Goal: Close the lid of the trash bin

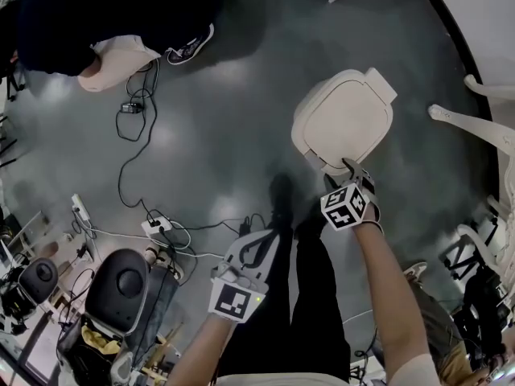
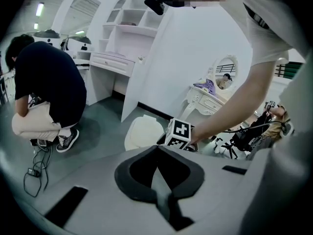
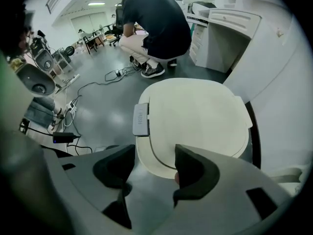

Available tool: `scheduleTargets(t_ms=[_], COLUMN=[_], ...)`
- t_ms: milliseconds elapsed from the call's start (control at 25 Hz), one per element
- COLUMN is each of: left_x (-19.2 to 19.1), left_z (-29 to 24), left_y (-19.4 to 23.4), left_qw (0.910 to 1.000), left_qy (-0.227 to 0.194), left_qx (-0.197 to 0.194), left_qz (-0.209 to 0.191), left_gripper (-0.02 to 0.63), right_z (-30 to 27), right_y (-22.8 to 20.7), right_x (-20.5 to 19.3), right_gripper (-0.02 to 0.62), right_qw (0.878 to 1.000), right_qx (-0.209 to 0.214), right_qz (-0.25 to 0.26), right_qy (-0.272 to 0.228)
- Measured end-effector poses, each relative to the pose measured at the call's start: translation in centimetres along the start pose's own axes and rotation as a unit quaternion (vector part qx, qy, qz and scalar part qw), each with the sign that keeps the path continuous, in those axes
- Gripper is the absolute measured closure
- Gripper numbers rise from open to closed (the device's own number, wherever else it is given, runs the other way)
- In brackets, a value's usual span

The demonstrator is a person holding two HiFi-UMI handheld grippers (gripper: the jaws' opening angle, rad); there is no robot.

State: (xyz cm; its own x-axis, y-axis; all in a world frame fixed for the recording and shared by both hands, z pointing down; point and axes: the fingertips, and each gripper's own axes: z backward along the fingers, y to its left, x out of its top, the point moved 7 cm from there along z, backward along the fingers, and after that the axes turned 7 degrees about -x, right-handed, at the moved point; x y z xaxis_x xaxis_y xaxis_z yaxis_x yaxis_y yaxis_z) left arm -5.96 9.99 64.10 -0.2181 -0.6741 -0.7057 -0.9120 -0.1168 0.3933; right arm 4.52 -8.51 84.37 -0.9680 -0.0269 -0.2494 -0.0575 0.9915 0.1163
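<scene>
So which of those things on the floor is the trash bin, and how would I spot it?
Look at the dark grey floor beside the white furniture on the right of the head view. The trash bin stands there, just ahead of the right gripper. It is the only cream thing with a rounded-square lid, which carries a small grey tab on one edge.

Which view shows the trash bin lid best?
Right gripper view: the lid fills the centre, with its push tab and seam clear. Head view shows it nearly whole from above, but smaller. Left gripper view shows only part, small and partly behind a marker cube.
</scene>
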Motion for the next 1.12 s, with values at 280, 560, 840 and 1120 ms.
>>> scheduleTargets(t_ms=[280, 560, 840, 1120], left_x=[-0.5, -1.1, -1.2, -1.3], left_z=[0.7, 1.3, 1.5, 1.9], left_y=[-0.1, -0.1, 1.3, 1.2], left_qw=[1.0000, 0.9998, 0.9995, 0.9995], left_qy=[-0.003, -0.007, -0.013, -0.016], left_qx=[0.000, 0.005, 0.012, 0.013], left_qz=[0.002, 0.017, 0.025, 0.024], left_gripper=[0.594, 0.594, 0.594, 0.594], right_z=[-0.4, -0.3, -1.2, -0.8], right_y=[0.3, 1.3, 2.0, 1.6], right_x=[0.1, 1.4, 0.7, 1.3], right_gripper=[0.322, 0.298, 0.289, 0.304], right_qw=[0.999, 0.997, 0.986, 0.995], right_qx=[-0.027, -0.018, -0.054, -0.028], right_qz=[0.029, 0.073, 0.151, 0.077], right_qy=[0.023, 0.023, 0.053, 0.053])
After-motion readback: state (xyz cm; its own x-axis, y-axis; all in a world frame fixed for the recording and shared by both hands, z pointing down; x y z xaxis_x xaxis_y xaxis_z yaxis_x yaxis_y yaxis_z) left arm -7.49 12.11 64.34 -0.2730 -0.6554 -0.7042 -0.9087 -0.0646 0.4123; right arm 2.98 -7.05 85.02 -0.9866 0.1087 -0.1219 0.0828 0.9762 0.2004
